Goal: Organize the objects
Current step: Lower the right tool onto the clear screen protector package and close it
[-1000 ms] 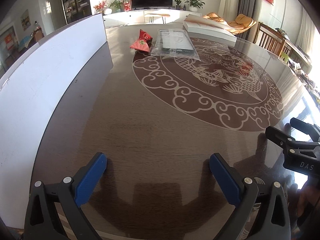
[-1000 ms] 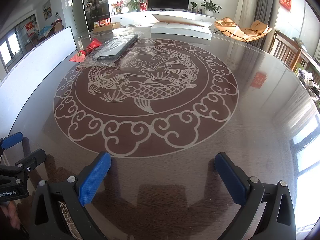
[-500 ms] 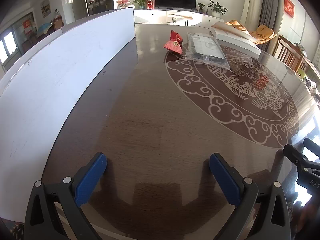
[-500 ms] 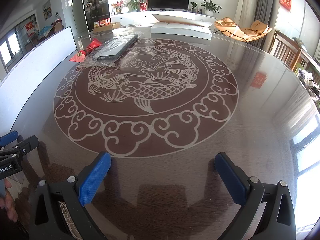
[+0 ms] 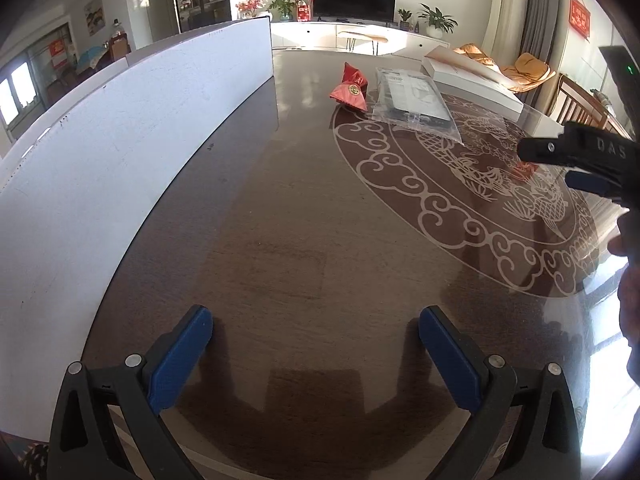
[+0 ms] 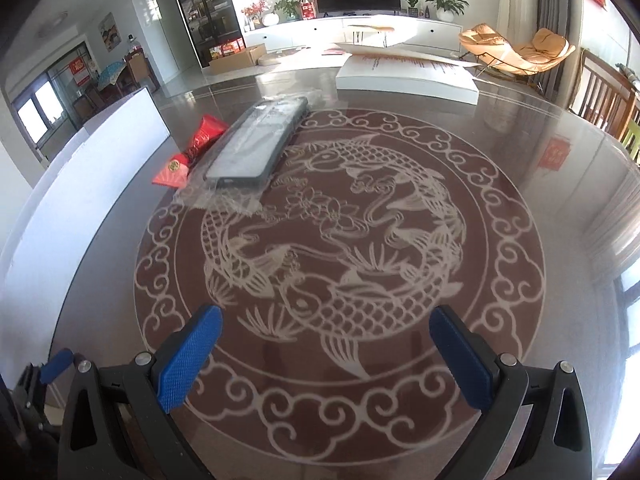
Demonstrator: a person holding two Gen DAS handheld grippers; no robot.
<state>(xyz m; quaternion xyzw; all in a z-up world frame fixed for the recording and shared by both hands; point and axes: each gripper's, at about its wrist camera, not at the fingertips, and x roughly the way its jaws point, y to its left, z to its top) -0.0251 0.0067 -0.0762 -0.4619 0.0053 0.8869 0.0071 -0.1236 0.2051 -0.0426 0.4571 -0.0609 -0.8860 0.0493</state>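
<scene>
A: What is the biggest thing here?

B: The dark glossy surface (image 6: 560, 240), with a pale round carp-and-cloud pattern (image 6: 340, 280) set into it. A long white board (image 5: 120, 160) stands upright along its left edge.

A: And on the far side?

B: A flat white box (image 6: 408, 80) lies at the far edge, with a loose sheet resting over it.

A: Where are the things to be sorted?

B: Far from both claws, at the far left rim of the pattern. A dark flat case in a clear plastic bag (image 6: 256, 148) lies with one end over the pattern's border. Two red packets (image 6: 188, 152) lie just beside its left side, touching or nearly touching the bag; I cannot tell which.

A: The claws?

B: The left claw (image 5: 316, 344) is spread wide over bare wood near the board, nothing between its blue pads (image 5: 180, 360). The right claw (image 6: 326, 344) is also spread wide and empty, above the near part of the pattern. It shows at the right edge of the left view too.
</scene>
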